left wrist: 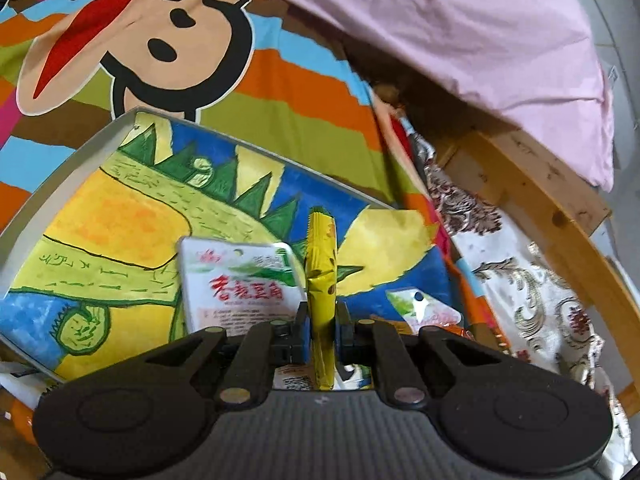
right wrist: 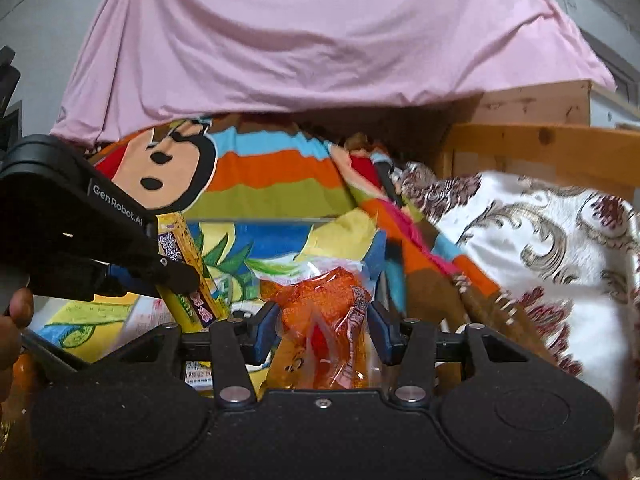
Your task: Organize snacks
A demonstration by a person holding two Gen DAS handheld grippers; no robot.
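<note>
Jaws of the left gripper (left wrist: pixel 322 322) squeeze a yellow snack pack (left wrist: pixel 320 280) above the painted tray (left wrist: pixel 120 208). Right gripper (right wrist: pixel 324 324) jaws grasp an orange snack bag (right wrist: pixel 320 312) (see-through wrapper), just beside the tray.

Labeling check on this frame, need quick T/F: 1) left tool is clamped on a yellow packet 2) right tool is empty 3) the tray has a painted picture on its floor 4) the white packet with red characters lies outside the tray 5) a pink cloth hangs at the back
1) The left tool is clamped on the yellow packet: true.
2) The right tool is empty: false, an orange packet sits between its fingers.
3) The tray has a painted floor: true.
4) The white packet lies outside the tray: false, it rests inside it.
5) A pink cloth hangs at the back: true.
</note>
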